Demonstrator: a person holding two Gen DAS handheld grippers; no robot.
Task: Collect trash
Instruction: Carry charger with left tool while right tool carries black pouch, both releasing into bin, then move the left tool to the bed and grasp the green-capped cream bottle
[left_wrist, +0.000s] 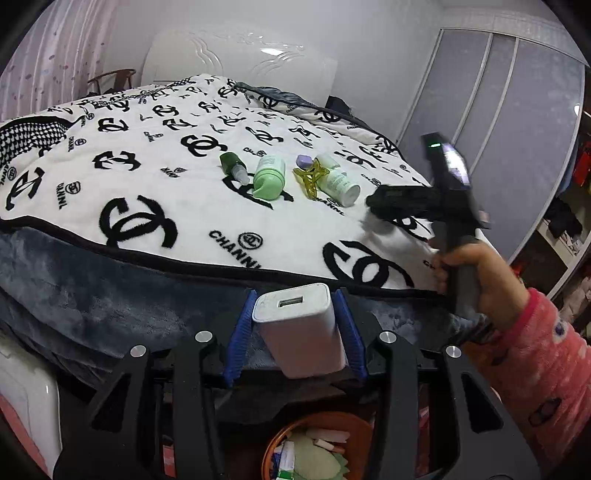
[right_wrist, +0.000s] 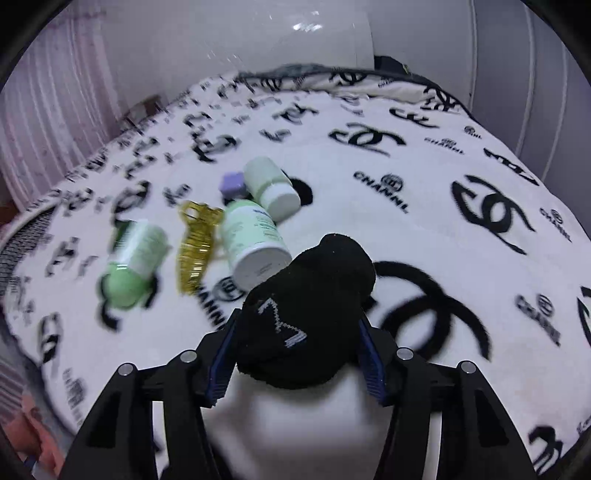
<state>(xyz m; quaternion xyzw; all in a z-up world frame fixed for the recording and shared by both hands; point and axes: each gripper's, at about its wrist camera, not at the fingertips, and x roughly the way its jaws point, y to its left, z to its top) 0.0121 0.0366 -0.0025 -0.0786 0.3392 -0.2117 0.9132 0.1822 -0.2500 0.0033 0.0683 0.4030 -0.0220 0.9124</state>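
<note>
My left gripper (left_wrist: 295, 302) is shut on a white USB charger block (left_wrist: 301, 332), held above the bed's near edge. My right gripper (right_wrist: 299, 321) is shut on a black sock (right_wrist: 306, 314) just above the blanket; it also shows in the left wrist view (left_wrist: 406, 201). On the blanket lie a dark green bottle (left_wrist: 232, 166), a light green bottle (left_wrist: 269, 177), a yellow hair claw (left_wrist: 310, 177), a purple cap (left_wrist: 303, 160) and a white bottle (left_wrist: 338, 181). In the right wrist view these are the light green bottle (right_wrist: 133, 262), hair claw (right_wrist: 195, 243) and two white bottles (right_wrist: 255, 243).
A white blanket with black logos (left_wrist: 147, 184) covers the bed. An orange bin (left_wrist: 317, 446) holding paper scraps stands on the floor under my left gripper. A white headboard (left_wrist: 240, 59) is at the back, wardrobe doors (left_wrist: 498, 110) on the right.
</note>
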